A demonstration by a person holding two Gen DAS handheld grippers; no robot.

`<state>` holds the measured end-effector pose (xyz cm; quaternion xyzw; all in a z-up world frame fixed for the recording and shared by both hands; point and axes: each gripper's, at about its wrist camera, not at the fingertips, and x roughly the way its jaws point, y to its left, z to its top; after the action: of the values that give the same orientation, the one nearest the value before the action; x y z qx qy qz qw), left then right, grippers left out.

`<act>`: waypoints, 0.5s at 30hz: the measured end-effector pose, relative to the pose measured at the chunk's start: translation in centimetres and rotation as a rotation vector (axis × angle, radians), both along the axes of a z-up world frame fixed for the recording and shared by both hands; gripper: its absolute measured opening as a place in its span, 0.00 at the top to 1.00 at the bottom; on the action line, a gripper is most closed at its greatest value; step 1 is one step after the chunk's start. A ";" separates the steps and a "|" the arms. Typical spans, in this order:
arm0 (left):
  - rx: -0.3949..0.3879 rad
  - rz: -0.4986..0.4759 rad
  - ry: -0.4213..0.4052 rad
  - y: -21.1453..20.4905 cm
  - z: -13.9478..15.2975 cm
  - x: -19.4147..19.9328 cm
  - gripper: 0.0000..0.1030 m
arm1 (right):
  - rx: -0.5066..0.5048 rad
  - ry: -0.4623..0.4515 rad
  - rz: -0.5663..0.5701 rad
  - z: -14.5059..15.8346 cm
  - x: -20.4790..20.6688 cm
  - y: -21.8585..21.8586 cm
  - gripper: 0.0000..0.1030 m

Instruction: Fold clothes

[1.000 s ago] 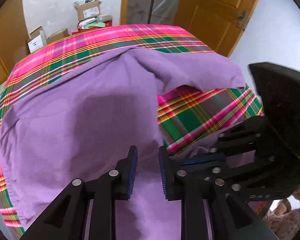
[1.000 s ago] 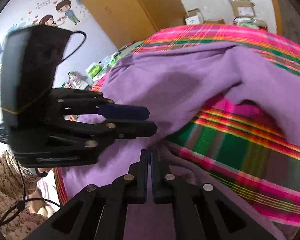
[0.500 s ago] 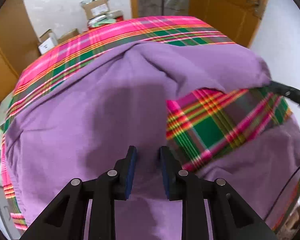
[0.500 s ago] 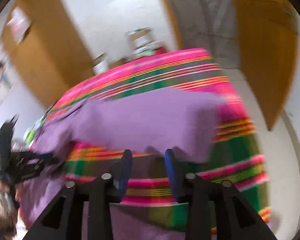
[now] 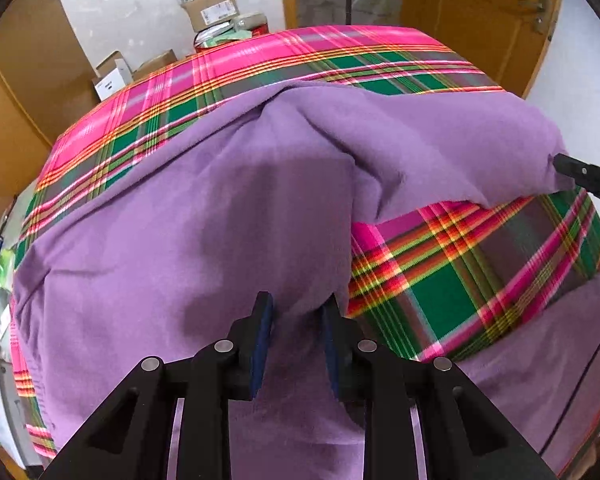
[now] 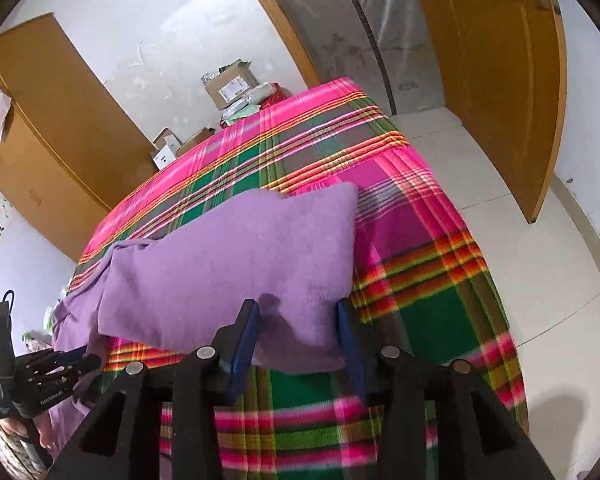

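A purple long-sleeved garment lies spread on a table under a pink and green plaid cloth. My left gripper points down at the garment's body beside a folded edge. Its pads stand a little apart, with purple cloth showing in the gap. One sleeve stretches out to the right. Its end lies between the jaws of my right gripper, which are closing and do not visibly pinch it. The right wrist view shows the left gripper at lower left in a person's hand.
Cardboard boxes are stacked on the floor behind the table. Yellow wooden doors stand at the back and right, one of them ajar. Pale floor tiles run along the table's right edge. A floral sleeve shows at lower left.
My right gripper, shut beside the left gripper a second ago, swung away to the right, opened, and now straddles the sleeve end. The left gripper crept forward over the garment and tipped downward.
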<state>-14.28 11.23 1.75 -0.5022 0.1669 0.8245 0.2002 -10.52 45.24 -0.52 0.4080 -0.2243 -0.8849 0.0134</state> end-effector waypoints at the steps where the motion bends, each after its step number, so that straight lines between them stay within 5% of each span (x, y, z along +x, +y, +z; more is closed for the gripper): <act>1: -0.004 0.001 0.003 0.0 0.0 0.0 0.74 | 0.004 0.000 -0.003 0.0 -0.2 0.1 0.85; 7: -0.010 0.005 0.014 -0.1 0.0 0.1 0.71 | 0.029 0.049 -0.009 1.2 -0.3 0.9 0.95; 15: 0.008 -0.037 0.012 -0.4 0.1 0.7 0.92 | 0.080 0.100 -0.067 3.9 -0.3 3.0 0.95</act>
<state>-13.57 10.78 1.85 -0.4933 0.1741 0.8243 0.2165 -10.79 48.27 3.40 0.3559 -0.2013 -0.9124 -0.0214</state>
